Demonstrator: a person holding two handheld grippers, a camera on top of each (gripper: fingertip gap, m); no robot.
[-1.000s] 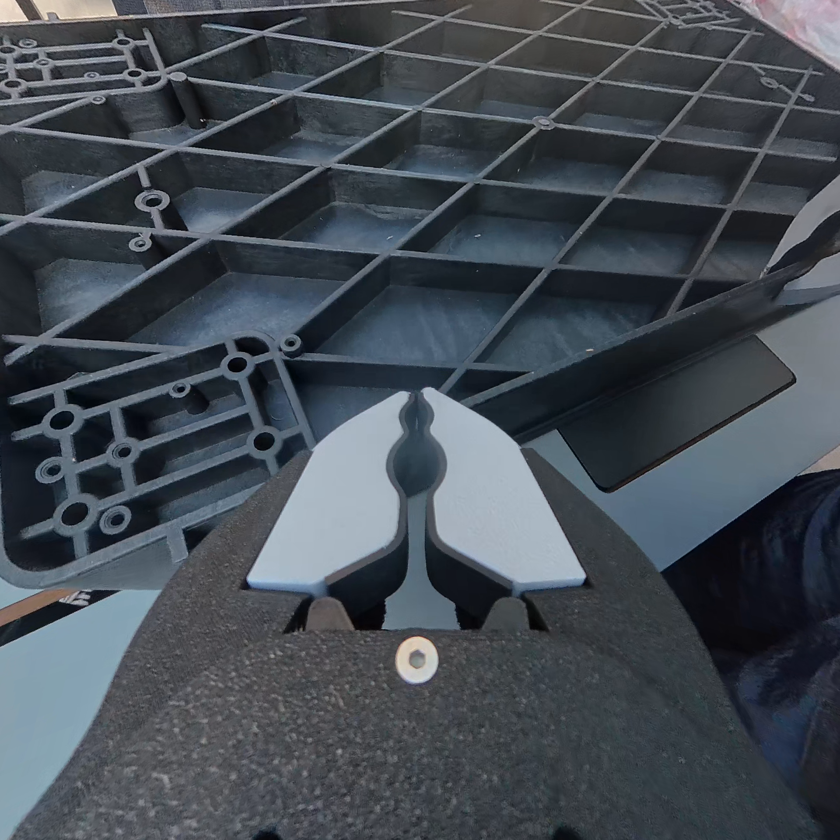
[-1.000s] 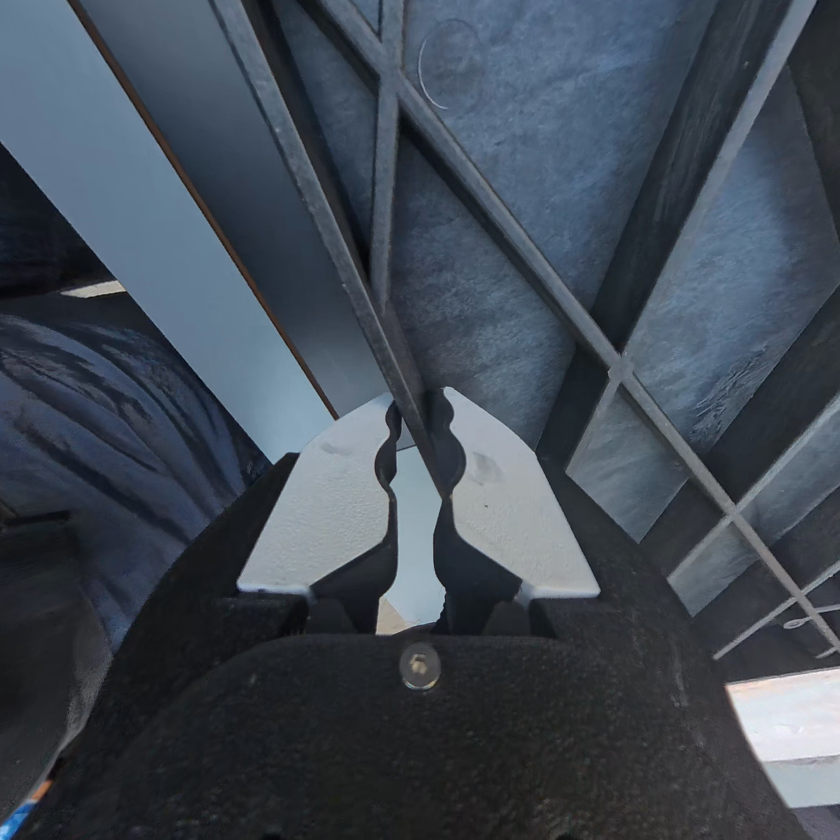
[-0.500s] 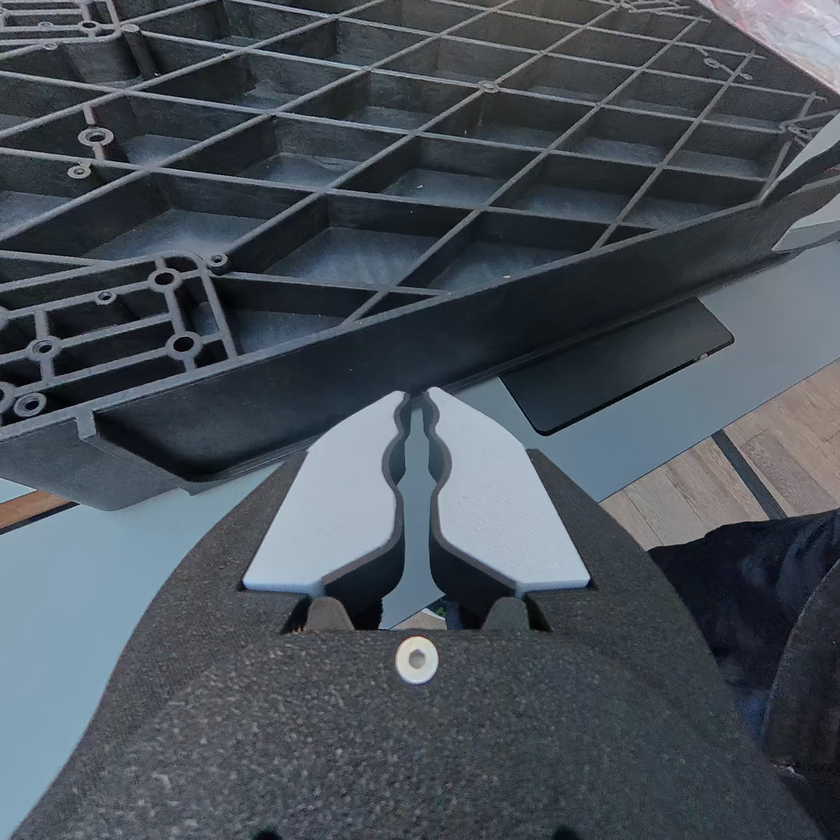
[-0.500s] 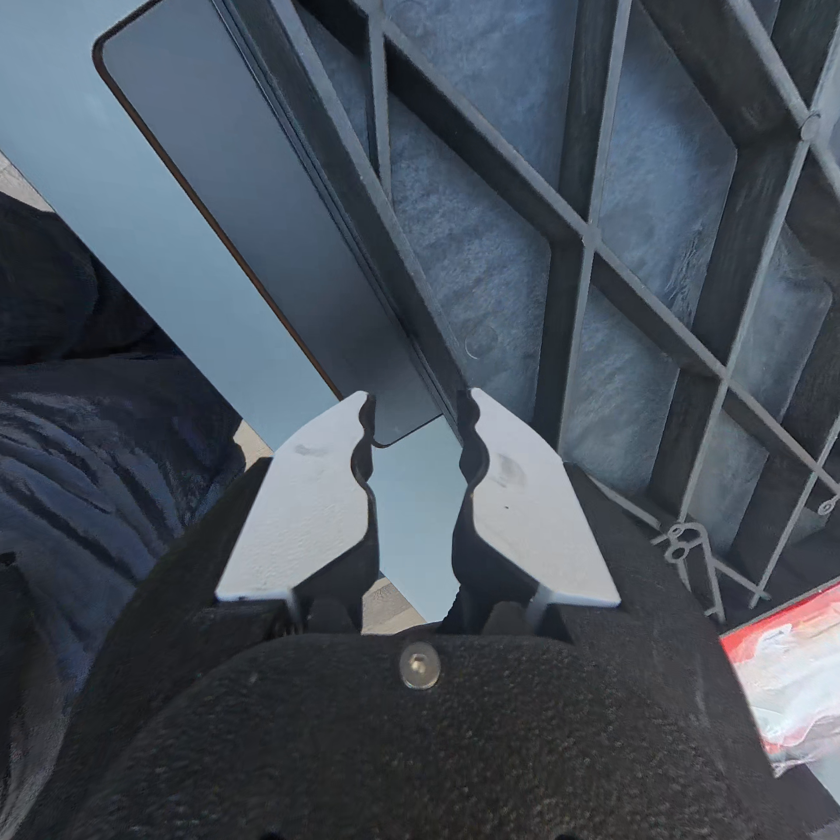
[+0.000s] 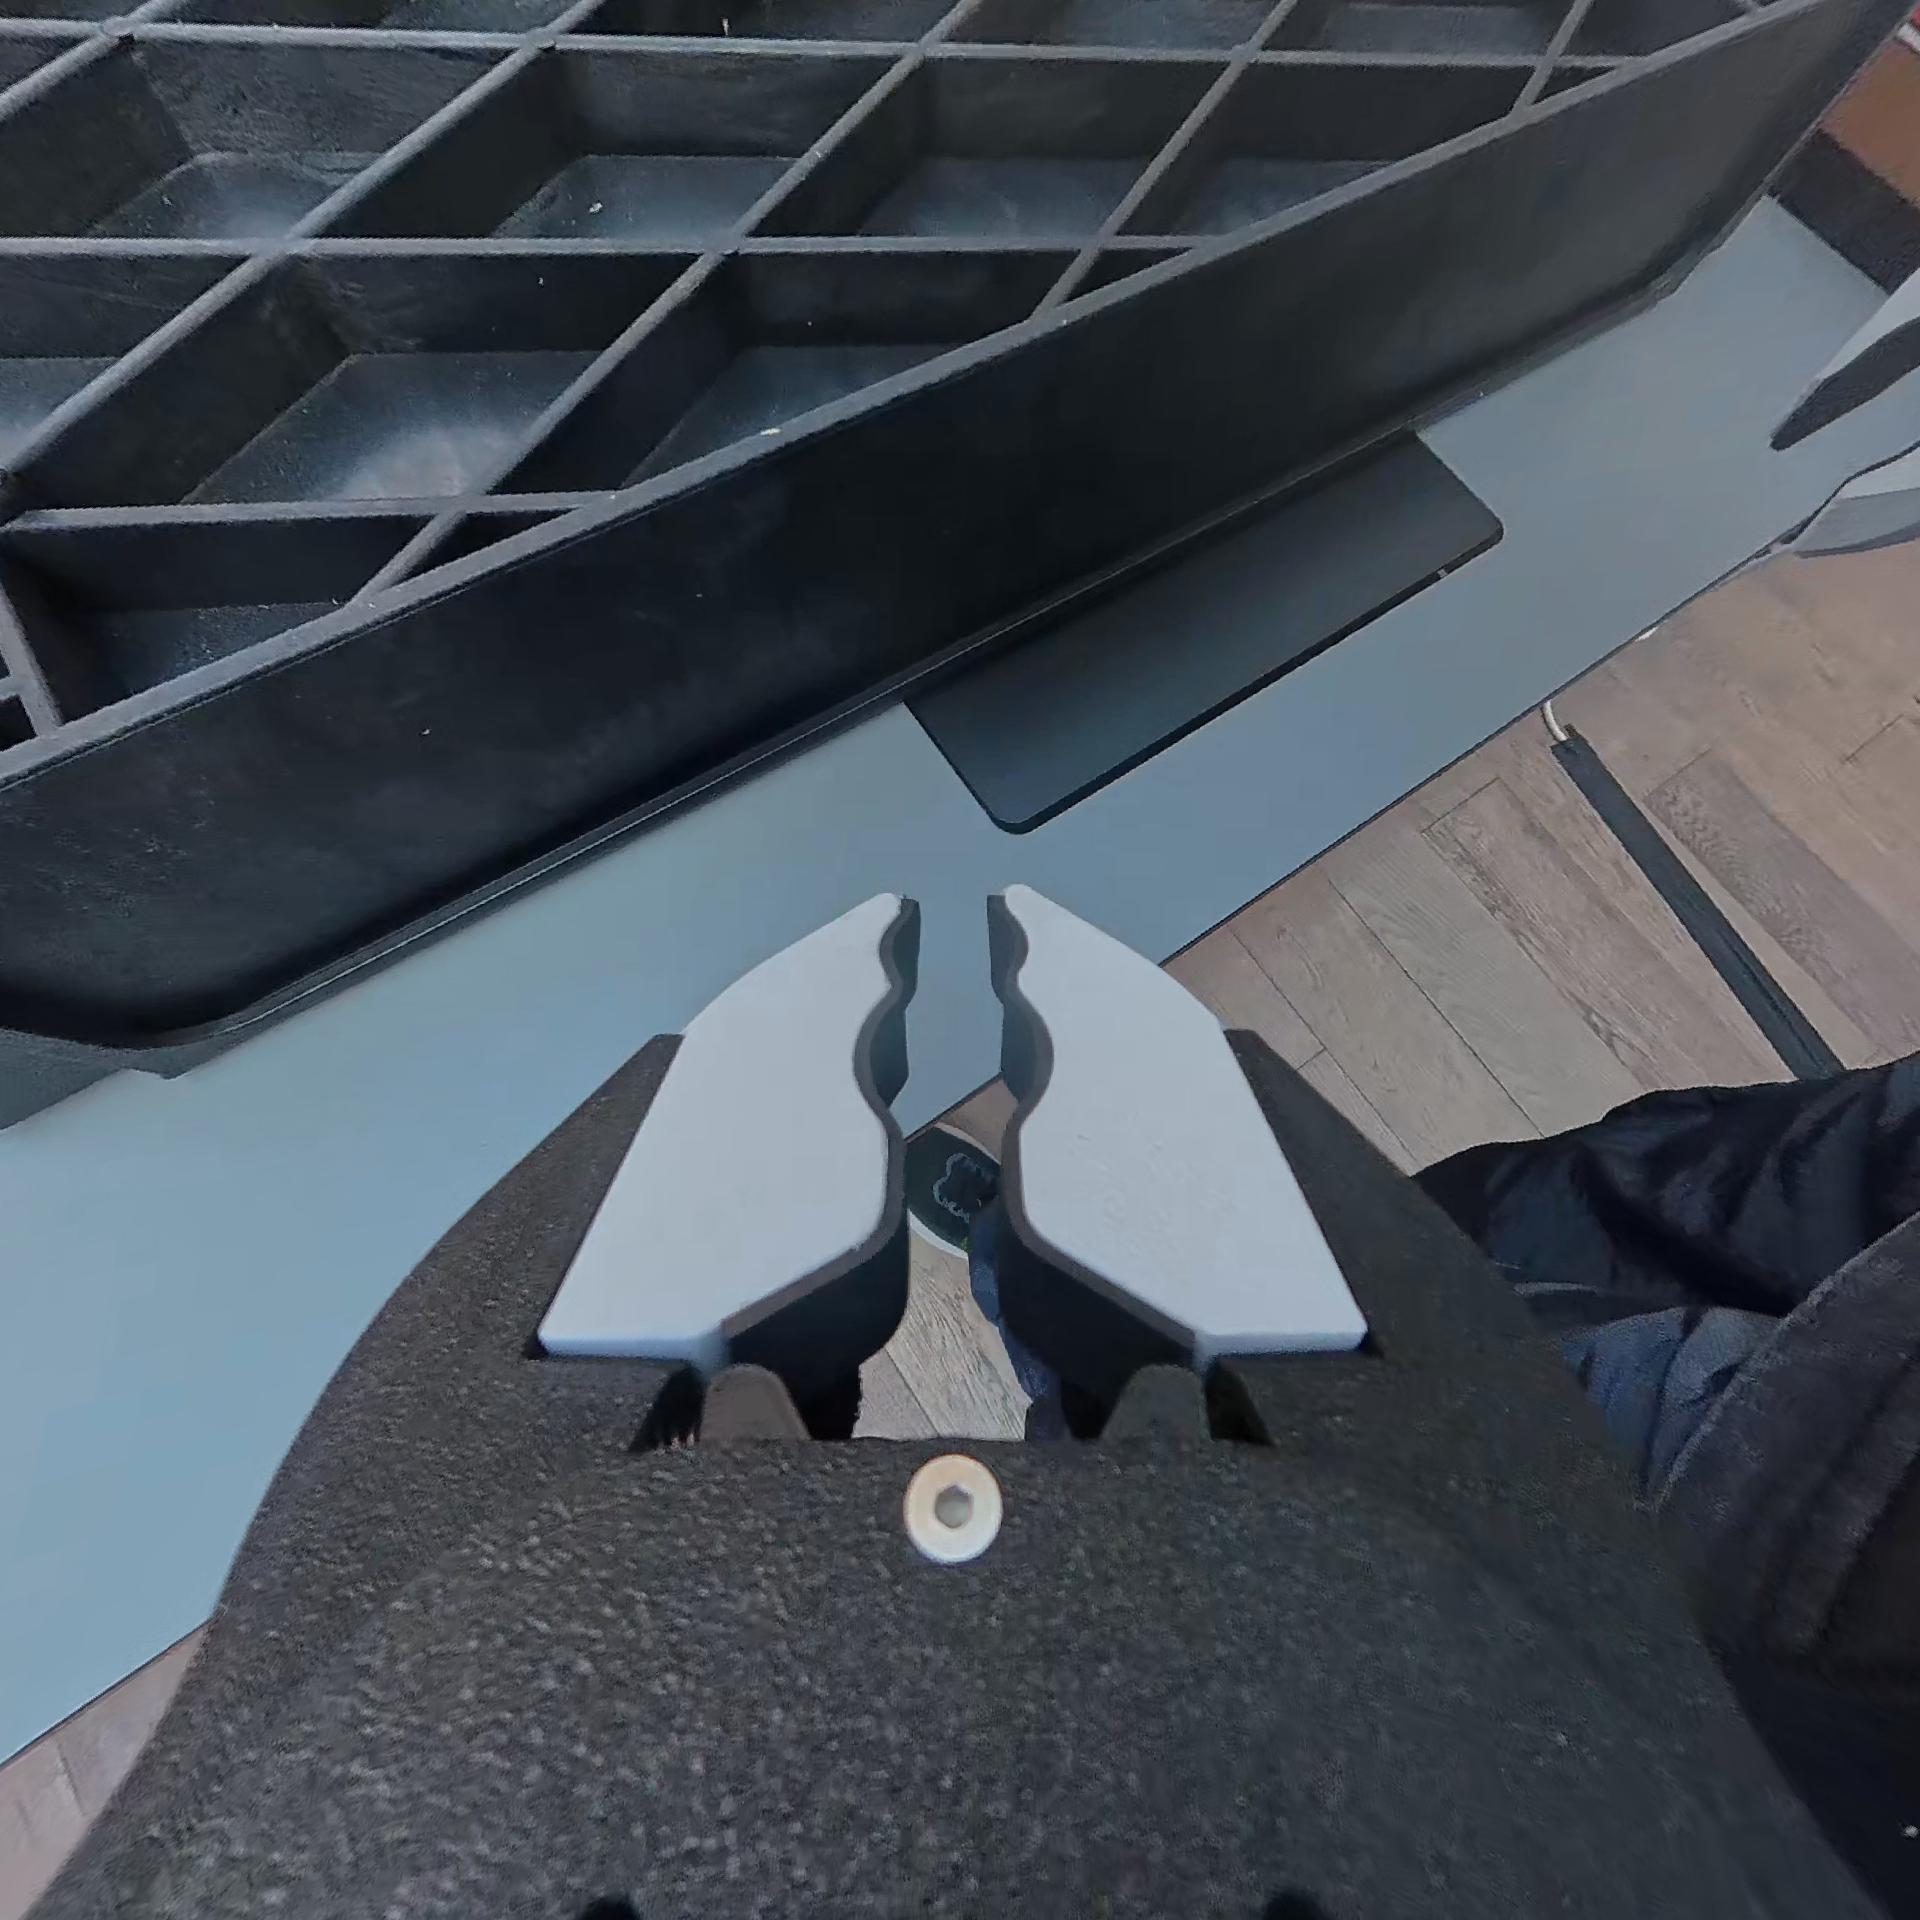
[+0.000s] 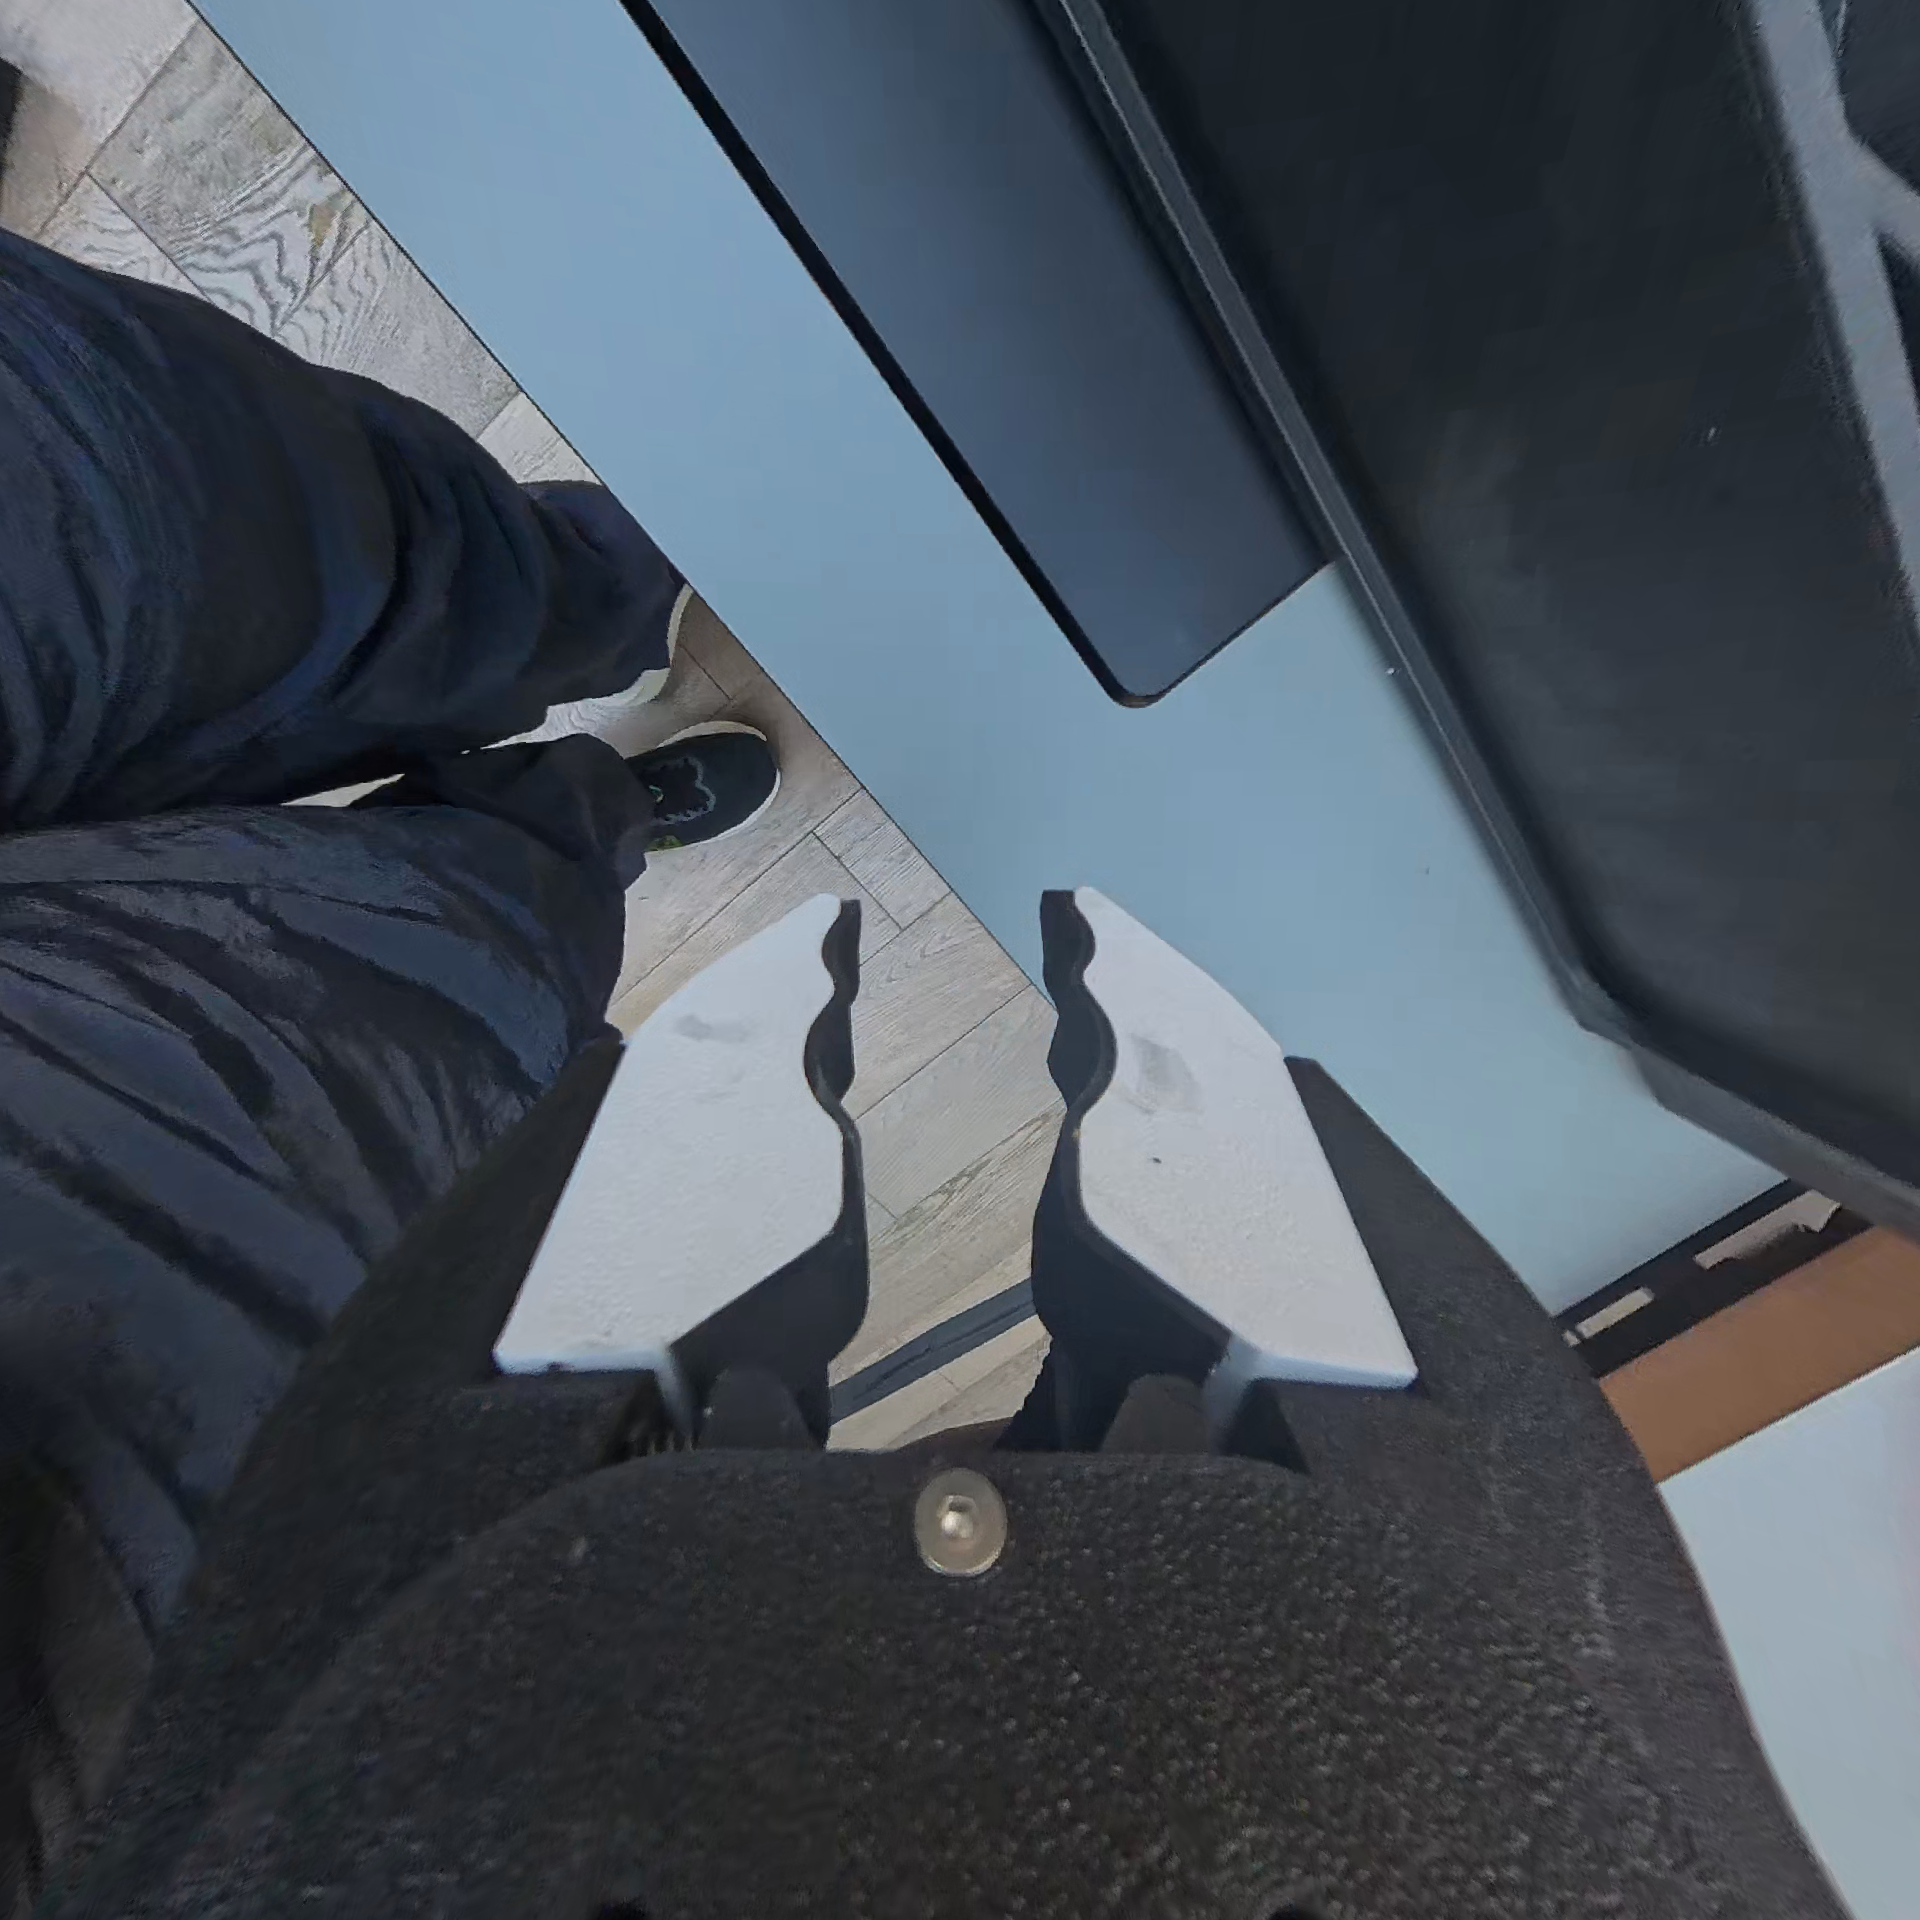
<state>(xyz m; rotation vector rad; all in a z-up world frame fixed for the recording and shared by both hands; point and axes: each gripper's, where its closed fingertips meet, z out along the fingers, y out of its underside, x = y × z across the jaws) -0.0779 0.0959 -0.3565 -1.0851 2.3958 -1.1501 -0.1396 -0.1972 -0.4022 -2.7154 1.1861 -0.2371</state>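
Observation:
A large black plastic panel (image 5: 727, 540) with a grid of ribs lies on the grey-blue table (image 5: 312, 1143). My left gripper (image 5: 951, 904) is open and empty, a little back from the panel's near wall, over the table's edge. My right gripper (image 6: 951, 904) is open wider and empty, over the table's edge (image 6: 1195, 883), with the panel's wall (image 6: 1610, 520) to its upper right. One finger of the right gripper (image 5: 1860, 364) shows at the far right of the left wrist view.
A flat black plate (image 5: 1247, 623) lies on the table, partly under the panel; it also shows in the right wrist view (image 6: 987, 312). Wood-look floor (image 5: 1558, 883) lies beyond the table's edge. A person's dark trouser legs (image 6: 260, 520) and a black shoe (image 6: 717, 774) are close by. The left gripper's tips are roughly 30 cm from the right gripper's.
Both grippers were shut on the panel's rim a second ago. They have let go, opened and drawn back to the table's edge. The panel now rests on the table.

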